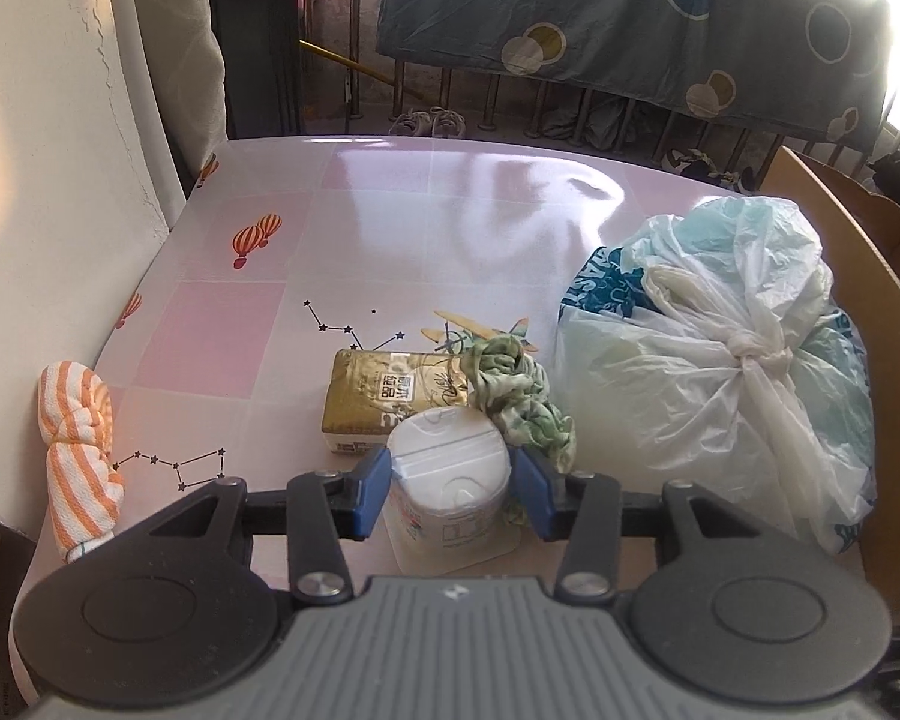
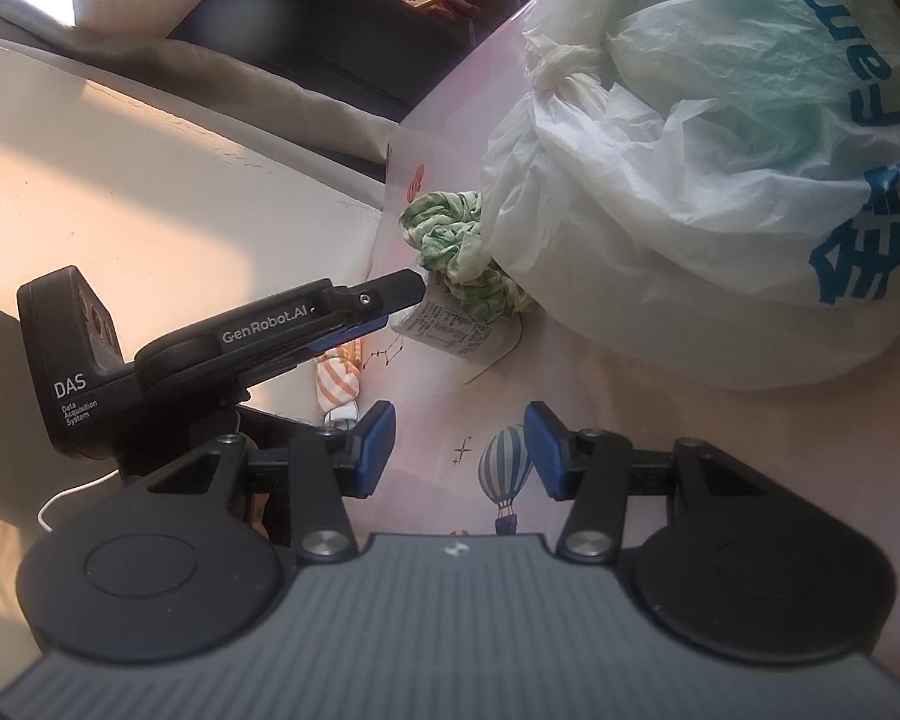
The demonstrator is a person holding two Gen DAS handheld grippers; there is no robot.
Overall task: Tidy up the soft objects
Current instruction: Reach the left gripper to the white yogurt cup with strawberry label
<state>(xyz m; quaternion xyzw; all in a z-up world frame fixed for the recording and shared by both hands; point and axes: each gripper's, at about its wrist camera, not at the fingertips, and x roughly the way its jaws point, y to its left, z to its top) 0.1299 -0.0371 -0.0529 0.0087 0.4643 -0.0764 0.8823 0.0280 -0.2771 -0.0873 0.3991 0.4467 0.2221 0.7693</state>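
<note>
A white wrapped tissue roll (image 1: 447, 462) stands on the pink table (image 1: 420, 228), between the blue pads of my left gripper (image 1: 450, 480). The left pad lies against the roll, and a thin gap shows at the right pad. Behind the roll lie a gold tissue pack (image 1: 390, 402) and a crumpled green cloth (image 1: 522, 402). An orange-striped cloth (image 1: 78, 444) is knotted at the table's left edge. In the right wrist view my right gripper (image 2: 459, 450) hovers open over the table with nothing between its fingers. The left gripper (image 2: 402, 294) reaches the roll (image 2: 450, 327) beside the green cloth (image 2: 450, 240).
A large knotted white plastic bag (image 1: 720, 390) fills the table's right side, close to the green cloth. A cardboard box (image 1: 894, 312) stands right of it. A cream wall runs along the left. Railings with a hung spotted sheet lie beyond the far edge.
</note>
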